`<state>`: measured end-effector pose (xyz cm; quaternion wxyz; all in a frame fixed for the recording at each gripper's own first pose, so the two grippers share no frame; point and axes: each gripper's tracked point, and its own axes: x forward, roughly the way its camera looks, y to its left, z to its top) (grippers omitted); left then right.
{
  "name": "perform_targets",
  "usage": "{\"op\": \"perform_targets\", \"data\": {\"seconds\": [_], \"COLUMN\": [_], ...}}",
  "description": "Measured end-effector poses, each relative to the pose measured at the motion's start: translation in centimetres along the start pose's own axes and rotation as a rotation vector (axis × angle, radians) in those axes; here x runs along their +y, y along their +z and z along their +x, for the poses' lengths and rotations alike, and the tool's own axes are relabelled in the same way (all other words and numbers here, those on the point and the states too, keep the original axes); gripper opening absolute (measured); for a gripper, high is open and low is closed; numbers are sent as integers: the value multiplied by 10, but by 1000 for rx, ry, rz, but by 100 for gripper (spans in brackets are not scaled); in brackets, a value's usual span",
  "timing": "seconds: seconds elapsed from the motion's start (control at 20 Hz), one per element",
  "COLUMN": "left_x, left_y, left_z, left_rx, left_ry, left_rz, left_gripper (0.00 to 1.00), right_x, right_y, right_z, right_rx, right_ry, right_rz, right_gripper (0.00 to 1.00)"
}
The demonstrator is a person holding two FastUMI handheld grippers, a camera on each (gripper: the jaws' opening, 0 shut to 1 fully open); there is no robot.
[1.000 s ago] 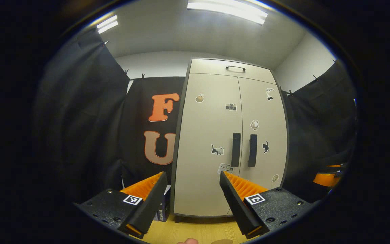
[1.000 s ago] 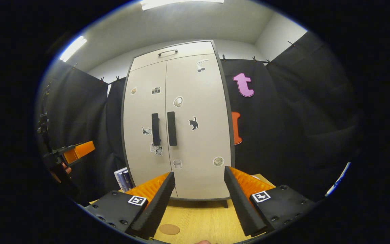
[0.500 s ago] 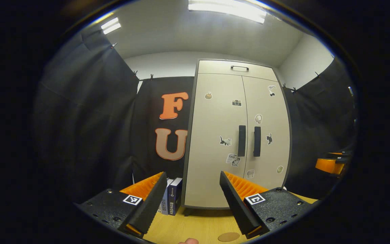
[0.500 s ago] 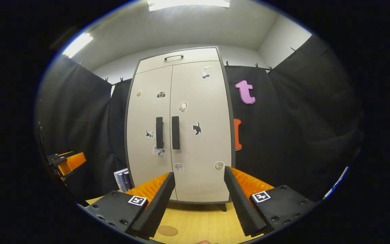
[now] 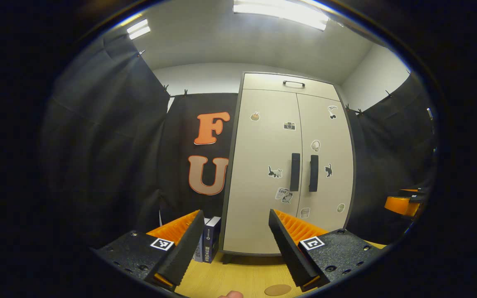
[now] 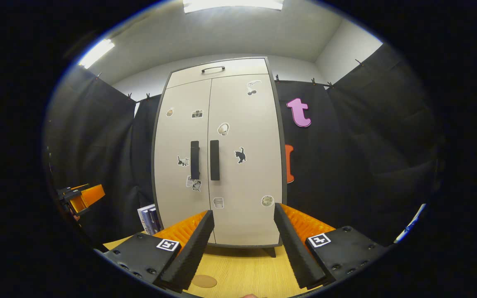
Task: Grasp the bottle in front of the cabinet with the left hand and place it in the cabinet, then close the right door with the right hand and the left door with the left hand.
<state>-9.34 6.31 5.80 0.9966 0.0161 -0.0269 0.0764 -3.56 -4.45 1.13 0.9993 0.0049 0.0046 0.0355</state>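
In the left gripper view we see our left gripper (image 5: 230,244) spread wide with nothing between its fingers, facing the tall beige two-door cabinet (image 5: 263,207) on the wooden tabletop (image 5: 238,277). Both doors are closed, and dark blue boxes (image 5: 209,240) stand just beside its left edge.

In the right gripper view our right gripper (image 6: 242,244) is likewise spread and empty, in front of the closed cabinet (image 6: 242,186); the left gripper (image 6: 82,196) shows far left. We cannot tell where the bottle is.

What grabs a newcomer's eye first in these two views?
The tall pale cabinet at centre, both doors shut, two dark handles side by side and small stickers scattered over it. Below, each hand-held gripper gapes open over the wooden table; books stand beside the cabinet's left.
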Motion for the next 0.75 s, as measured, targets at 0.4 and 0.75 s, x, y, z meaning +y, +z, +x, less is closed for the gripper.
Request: {"op": "perform_targets", "data": {"seconds": [0.4,0.75], "left_x": [-14,-18], "left_y": [1,-1], "left_z": [5,10], "left_rx": [-6,1], "left_ry": [-26,-35], "left_rz": [5,-4], "left_gripper": [95,95], "right_x": [-5,-12], "right_y": [-4,-4], "right_z": [2,2], "right_rx": [-3,2], "right_ry": [-13,-31], "right_rz": [5,5], "right_gripper": [97,97]}}
